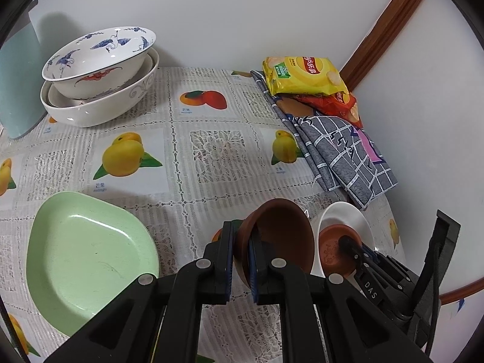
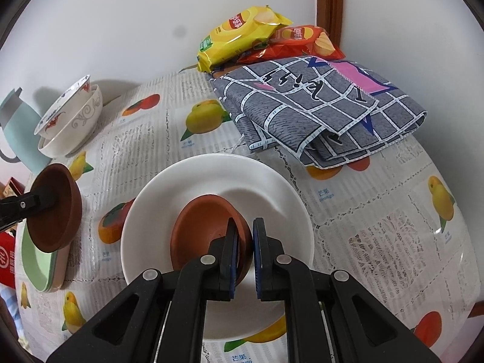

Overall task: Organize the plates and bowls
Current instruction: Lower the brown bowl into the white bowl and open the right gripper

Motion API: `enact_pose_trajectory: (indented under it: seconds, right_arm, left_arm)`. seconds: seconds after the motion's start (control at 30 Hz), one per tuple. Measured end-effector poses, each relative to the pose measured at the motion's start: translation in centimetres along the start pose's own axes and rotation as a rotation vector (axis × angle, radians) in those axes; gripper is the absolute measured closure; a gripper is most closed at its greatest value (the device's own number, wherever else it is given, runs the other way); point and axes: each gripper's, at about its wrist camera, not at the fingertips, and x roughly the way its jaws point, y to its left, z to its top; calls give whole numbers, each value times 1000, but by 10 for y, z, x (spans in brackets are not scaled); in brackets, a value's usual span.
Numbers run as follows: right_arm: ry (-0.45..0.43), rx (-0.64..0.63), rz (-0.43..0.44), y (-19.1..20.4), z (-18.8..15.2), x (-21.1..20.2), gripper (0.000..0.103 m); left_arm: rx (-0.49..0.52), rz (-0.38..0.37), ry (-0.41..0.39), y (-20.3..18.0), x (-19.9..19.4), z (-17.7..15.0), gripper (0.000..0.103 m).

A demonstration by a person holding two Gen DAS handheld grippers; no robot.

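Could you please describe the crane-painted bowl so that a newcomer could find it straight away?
Look to the table's far corner, by the wall beside the pale blue jug. Two bowls nest there: the crane bowl is the tilted upper one, with blue birds inside, while the bowl under it carries only grey scrolls.

tablecloth [image 1: 211, 151]: fruit-print, lace-pattern, covers table | yellow chip bag [image 1: 302, 75]: overlaps red chip bag [image 1: 341, 103], both at the wall | folded grey checked cloth [image 2: 326, 112]: just beside bags | pale blue jug [image 2: 18, 130]: far left, near wall | wooden trim [image 1: 390, 24]: on wall
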Motion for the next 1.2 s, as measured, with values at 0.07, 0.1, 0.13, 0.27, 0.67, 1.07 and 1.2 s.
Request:
enact_pose_trajectory:
  seconds: [0.07,0.1,0.13,0.27,0.67,1.07,1.2]
  right_arm:
    - [6,-2,-11,0,1,2,94]
    - [7,-3,-13,1,1,2,94]
    - [11,-8,-17,1,1,3,94]
    - [17,-30,-37,5,1,5,94]
    - [44,-72,-72,13,1,11,93]
    - [64,-126,-116,23,2,17,88]
    - [66,-143,-141,25,1,19,84]
  left_arm:
    - [1,-1,3,-1,1,0,94]
    - [1,-1,3,-1,1,0,94]
    - [2,-1,3,0,2,0,94]
    - [0,-2,4,0,2,1,94]
    - [-1,-3,10,0,4,0,94]
    - [-7,-7,5,1,1,-2,94]
    - [-7,-8,7,4,-1,-3,94]
